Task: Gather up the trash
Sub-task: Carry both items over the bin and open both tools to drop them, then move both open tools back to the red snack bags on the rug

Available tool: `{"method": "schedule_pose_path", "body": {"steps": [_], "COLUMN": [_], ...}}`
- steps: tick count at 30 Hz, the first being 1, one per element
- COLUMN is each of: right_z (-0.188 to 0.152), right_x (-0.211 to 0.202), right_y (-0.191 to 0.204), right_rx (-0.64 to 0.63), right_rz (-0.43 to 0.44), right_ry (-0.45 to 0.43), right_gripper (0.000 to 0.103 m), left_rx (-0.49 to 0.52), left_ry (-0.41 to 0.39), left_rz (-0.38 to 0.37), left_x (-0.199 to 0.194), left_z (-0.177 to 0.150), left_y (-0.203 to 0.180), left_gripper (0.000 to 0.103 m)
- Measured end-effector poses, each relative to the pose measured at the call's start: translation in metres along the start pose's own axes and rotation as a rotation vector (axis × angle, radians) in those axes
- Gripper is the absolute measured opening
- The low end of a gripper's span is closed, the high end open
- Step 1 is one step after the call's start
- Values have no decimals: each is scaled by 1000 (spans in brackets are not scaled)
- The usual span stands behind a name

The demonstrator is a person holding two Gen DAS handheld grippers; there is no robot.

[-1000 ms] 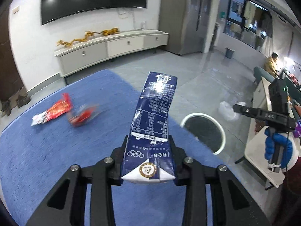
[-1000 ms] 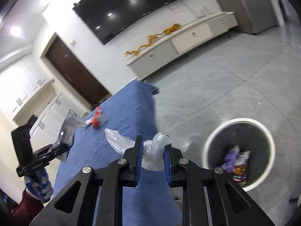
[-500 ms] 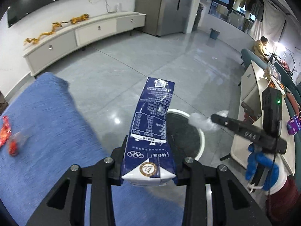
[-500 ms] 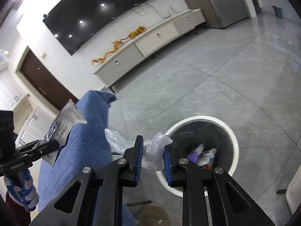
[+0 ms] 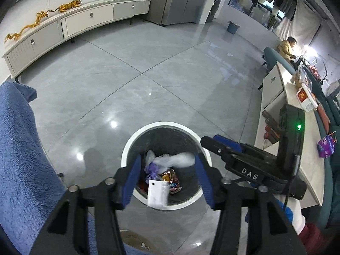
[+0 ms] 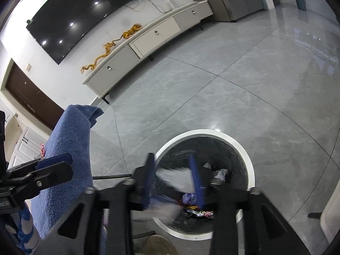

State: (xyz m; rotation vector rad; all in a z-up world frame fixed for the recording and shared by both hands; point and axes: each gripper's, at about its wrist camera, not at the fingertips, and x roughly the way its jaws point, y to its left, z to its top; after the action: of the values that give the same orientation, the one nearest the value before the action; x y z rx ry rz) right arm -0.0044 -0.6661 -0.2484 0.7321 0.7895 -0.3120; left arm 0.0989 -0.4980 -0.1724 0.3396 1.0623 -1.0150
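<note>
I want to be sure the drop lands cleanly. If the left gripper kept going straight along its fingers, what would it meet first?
Probably the falling white carton below the opening left gripper, then the trash in the bin; depth is uncertain.

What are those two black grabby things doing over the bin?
A person is throwing away trash. Both grippers hang over the round bin. The left gripper is opening, and its carton is dropping in. The right gripper is opening too, with the clear plastic bag still between its fingers, slipping loose.
</note>
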Motion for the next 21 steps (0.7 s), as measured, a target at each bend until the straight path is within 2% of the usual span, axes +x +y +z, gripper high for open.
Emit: {"method": "schedule_pose_path", "body": {"steps": [4,8,17,21], "right_z": [-1,-2,-9,-13], "right_x": [-3,-14,-70,-97], "right_y": [-9,-12,14,33], "right_rx": [2,14,-46,-76], "right_rz": [-18,-19,14,35], "right_ry": [2,-13,-80,-118], "right_gripper": [46,47,50,52], "left_rx": [18,28,22,25], "left_ry": [-13,-60,-255,-318], "left_rz": [23,41,107,149], "left_x": [-6,-31,-128,-169], "left_z": [-5,-14,-48,-70], "left_y": [-3,-3,15,23], "left_gripper": [53,53,53,53]}}
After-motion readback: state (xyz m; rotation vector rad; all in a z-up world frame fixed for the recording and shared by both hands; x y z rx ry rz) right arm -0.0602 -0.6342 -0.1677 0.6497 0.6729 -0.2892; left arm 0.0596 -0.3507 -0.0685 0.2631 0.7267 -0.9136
